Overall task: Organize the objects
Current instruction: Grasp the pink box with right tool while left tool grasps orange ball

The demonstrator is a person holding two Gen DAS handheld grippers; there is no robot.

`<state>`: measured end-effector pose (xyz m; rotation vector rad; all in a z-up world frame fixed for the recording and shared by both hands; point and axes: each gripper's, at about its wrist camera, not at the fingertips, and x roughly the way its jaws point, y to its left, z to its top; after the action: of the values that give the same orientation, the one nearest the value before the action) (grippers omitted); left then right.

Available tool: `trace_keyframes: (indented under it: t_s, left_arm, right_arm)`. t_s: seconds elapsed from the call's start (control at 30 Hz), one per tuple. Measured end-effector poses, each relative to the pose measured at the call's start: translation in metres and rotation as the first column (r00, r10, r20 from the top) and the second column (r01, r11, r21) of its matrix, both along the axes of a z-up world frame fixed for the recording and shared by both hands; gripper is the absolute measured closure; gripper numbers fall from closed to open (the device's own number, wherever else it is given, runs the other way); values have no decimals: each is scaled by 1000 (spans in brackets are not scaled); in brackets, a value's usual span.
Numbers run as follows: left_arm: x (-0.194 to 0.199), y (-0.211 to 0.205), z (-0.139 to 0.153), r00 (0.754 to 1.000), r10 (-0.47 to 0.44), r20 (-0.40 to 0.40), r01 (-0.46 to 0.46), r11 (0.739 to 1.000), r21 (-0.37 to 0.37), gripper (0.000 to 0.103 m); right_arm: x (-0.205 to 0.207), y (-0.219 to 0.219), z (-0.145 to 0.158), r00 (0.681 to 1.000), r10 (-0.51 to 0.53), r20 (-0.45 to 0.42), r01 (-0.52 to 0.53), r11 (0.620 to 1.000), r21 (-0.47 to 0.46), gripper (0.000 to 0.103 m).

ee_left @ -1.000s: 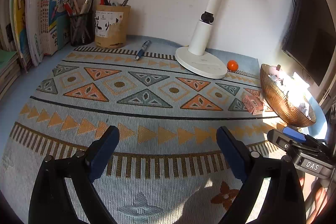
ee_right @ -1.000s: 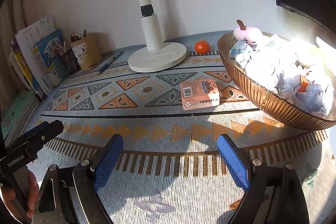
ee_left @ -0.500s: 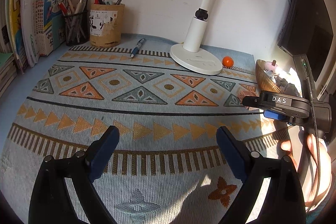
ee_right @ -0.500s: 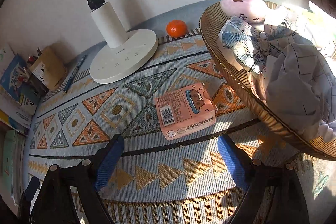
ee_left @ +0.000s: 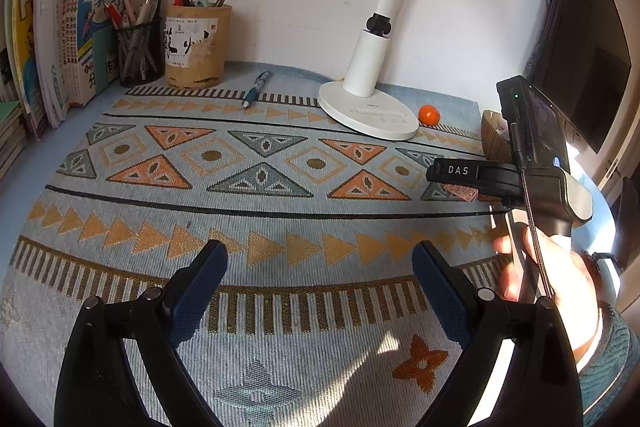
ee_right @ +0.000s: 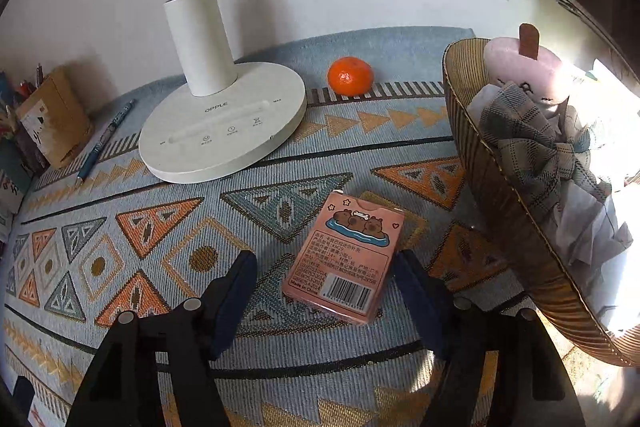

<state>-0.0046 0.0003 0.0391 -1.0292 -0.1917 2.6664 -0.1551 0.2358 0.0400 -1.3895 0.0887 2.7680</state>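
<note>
A pink card box (ee_right: 344, 255) with a cartoon and a barcode lies flat on the patterned mat (ee_right: 120, 227), beside a woven basket (ee_right: 492, 195). My right gripper (ee_right: 324, 261) points down over the box, its jaws closing with the box between them. The right pad is close to the box's edge and the left pad stands apart from it. In the left wrist view only a sliver of the box (ee_left: 460, 191) shows under a finger of the right gripper (ee_left: 452, 171), held by a hand (ee_left: 552, 279). My left gripper (ee_left: 320, 251) hangs open over bare mat.
The basket holds a pink plush toy (ee_right: 520, 71) and crumpled cloth and paper. A mandarin (ee_right: 350, 75) and a white lamp base (ee_right: 224, 131) stand behind the box. A blue pen (ee_left: 256, 89), two pen holders (ee_left: 198, 47), books (ee_left: 60, 27) and a monitor (ee_left: 580, 47) line the back.
The right gripper came forward and down onto the pink box and its jaws narrowed around it. The left gripper stayed where it was.
</note>
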Motion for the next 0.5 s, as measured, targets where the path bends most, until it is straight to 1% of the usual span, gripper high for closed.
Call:
trace_keyframes:
  t_s: [0.07, 0.1, 0.13, 0.23, 0.3, 0.33, 0.37, 0.43, 0.5]
  left_arm:
    - [-7, 4, 5, 998, -59, 21, 59, 998, 10, 10]
    - [-12, 9, 12, 995, -92, 30, 92, 996, 8, 10]
    - [-17, 14, 21, 993, -118, 21, 119, 993, -2, 10]
    - [-38, 36, 55, 979, -196, -65, 191, 979, -66, 10]
    - [-64, 60, 67, 965, -247, -85, 236, 963, -127, 10]
    - [-78, 72, 69, 957, -276, -89, 262, 955, -141, 10]
    - [-92, 85, 69, 947, -308, -87, 294, 945, -140, 10]
    - [-123, 112, 63, 927, -371, -57, 363, 925, -111, 10]
    - [-152, 141, 53, 913, -408, -26, 404, 910, -94, 10]
  right_arm:
    - [6, 4, 0, 1000, 9, -5, -9, 1000, 6, 49]
    - [10, 5, 1, 1000, 16, -10, -16, 1000, 10, 52]
    - [13, 6, 1, 1000, 25, -15, -25, 1000, 8, 55]
    - [25, 11, 3, 999, 52, -4, -53, 998, -28, 58]
    - [40, 16, 5, 997, 77, 4, -76, 995, -58, 59]
    - [49, 20, 7, 996, 90, 4, -89, 994, -66, 59]
    - [58, 22, 8, 994, 105, 4, -105, 992, -65, 60]
    - [78, 30, 14, 991, 135, -17, -135, 989, -67, 61]
    - [95, 43, 22, 989, 139, -58, -142, 989, -40, 61]
